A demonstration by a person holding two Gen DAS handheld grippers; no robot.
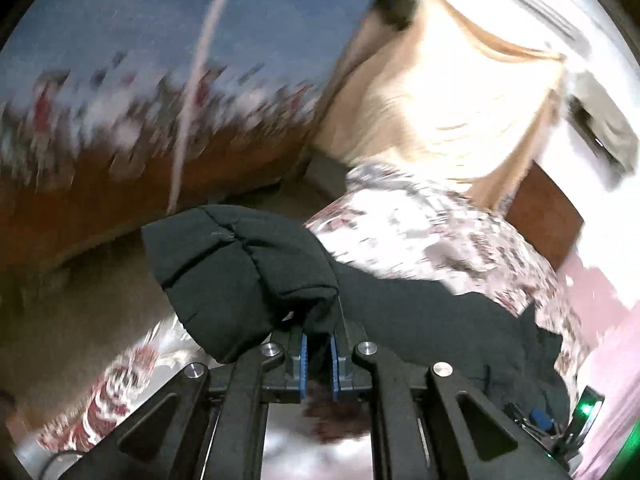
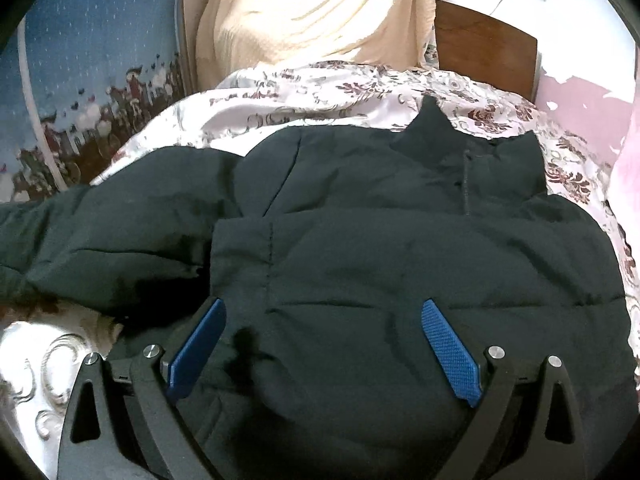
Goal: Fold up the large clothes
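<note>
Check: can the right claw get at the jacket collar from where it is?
Probably yes. The right claw hangs open over the jacket body, holding nothing, and the collar lies uncovered straight ahead on the bedspread. The left claw is shut on the sleeve, off to the side.

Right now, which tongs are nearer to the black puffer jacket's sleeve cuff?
Left. The left tongs are shut on the sleeve cuff, holding it off the floral bedspread. The right tongs stand open over the black puffer jacket body, away from the cuff.
</note>
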